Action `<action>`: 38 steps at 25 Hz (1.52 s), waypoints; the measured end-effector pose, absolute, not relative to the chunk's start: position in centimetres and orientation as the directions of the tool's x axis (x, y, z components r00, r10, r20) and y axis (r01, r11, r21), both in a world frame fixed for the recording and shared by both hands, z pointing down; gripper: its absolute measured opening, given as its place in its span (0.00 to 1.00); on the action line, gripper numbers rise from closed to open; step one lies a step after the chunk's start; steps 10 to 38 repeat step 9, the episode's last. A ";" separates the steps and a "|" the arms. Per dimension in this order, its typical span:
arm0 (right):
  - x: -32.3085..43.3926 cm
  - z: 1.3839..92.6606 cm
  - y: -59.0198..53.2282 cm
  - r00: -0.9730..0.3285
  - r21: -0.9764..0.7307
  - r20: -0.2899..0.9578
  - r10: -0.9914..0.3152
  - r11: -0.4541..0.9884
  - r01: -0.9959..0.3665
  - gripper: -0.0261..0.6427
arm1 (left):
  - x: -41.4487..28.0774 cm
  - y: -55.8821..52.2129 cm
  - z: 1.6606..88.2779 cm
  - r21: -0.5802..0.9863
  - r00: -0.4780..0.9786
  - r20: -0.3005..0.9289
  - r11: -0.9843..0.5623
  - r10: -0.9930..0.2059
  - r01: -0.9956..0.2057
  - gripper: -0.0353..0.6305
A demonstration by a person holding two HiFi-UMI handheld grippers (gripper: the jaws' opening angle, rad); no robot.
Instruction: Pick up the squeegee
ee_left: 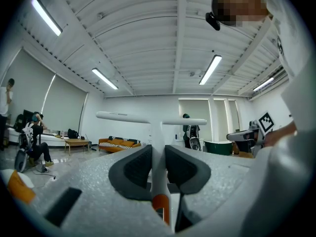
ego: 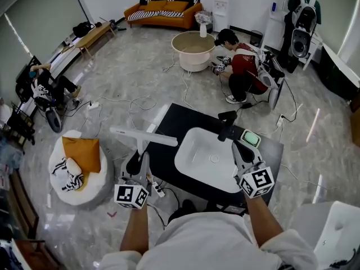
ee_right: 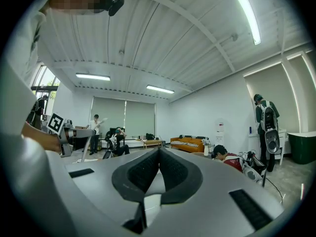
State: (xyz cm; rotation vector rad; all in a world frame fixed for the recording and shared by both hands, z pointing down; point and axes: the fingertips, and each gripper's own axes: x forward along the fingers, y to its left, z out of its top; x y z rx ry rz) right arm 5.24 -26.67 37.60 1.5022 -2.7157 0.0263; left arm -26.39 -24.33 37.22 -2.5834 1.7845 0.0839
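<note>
The white T-shaped squeegee [ego: 144, 137] is off the counter, its blade crosswise above the floor left of the black counter [ego: 171, 124]. My left gripper [ego: 138, 158] is shut on its handle. In the left gripper view the white handle with an orange section [ee_left: 158, 181] runs up between the dark pads [ee_left: 132, 171], which press on both sides, and the blade [ee_left: 148, 118] lies level beyond the left gripper [ee_left: 158, 154]. My right gripper [ego: 225, 133] hovers over the far edge of the white sink [ego: 194, 153]. The right gripper [ee_right: 158, 154] is shut on nothing, its jaws touching.
A black tap [ego: 228, 116] stands at the sink's far edge. A white pouf with an orange cushion [ego: 79, 162] sits on the floor at left. Cables [ego: 135, 103] trail over the floor. A person [ego: 239, 66] crouches beyond the counter beside a round tub [ego: 194, 49].
</note>
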 end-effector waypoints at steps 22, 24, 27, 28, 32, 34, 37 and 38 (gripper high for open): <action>5.4 38.1 -27.7 -0.529 -0.002 0.043 -0.847 0.530 -0.848 0.06 | -26.3 -25.8 37.9 0.064 0.365 -0.032 -0.366 -0.930 -0.928 0.20; 5.4 38.1 -27.7 -0.529 -0.002 0.043 -0.847 0.530 -0.848 0.06 | -26.3 -25.8 37.9 0.064 0.365 -0.032 -0.366 -0.930 -0.928 0.20; 5.4 38.1 -27.7 -0.529 -0.002 0.043 -0.847 0.530 -0.848 0.06 | -26.3 -25.8 37.9 0.064 0.365 -0.032 -0.366 -0.930 -0.928 0.20; 5.4 38.1 -27.7 -0.529 -0.002 0.043 -0.847 0.530 -0.848 0.06 | -26.3 -25.8 37.9 0.064 0.365 -0.032 -0.366 -0.930 -0.928 0.20; 5.4 38.1 -27.7 -0.529 -0.002 0.043 -0.847 0.530 -0.848 0.06 | -26.3 -25.8 37.9 0.064 0.365 -0.032 -0.366 -0.930 -0.928 0.20; 5.4 38.1 -27.7 -0.529 -0.002 0.043 -0.847 0.530 -0.848 0.06 | -26.3 -25.8 37.9 0.064 0.365 -0.032 -0.366 -0.930 -0.928 0.20; 5.4 38.1 -27.7 -0.529 -0.002 0.043 -0.847 0.530 -0.848 0.06 | -26.3 -25.8 37.9 0.064 0.365 -0.032 -0.366 -0.930 -0.928 0.20; 5.4 38.1 -27.7 -0.529 -0.002 0.043 -0.847 0.530 -0.848 0.06 | -26.3 -25.8 37.9 0.064 0.365 -0.032 -0.366 -0.930 -0.928 0.20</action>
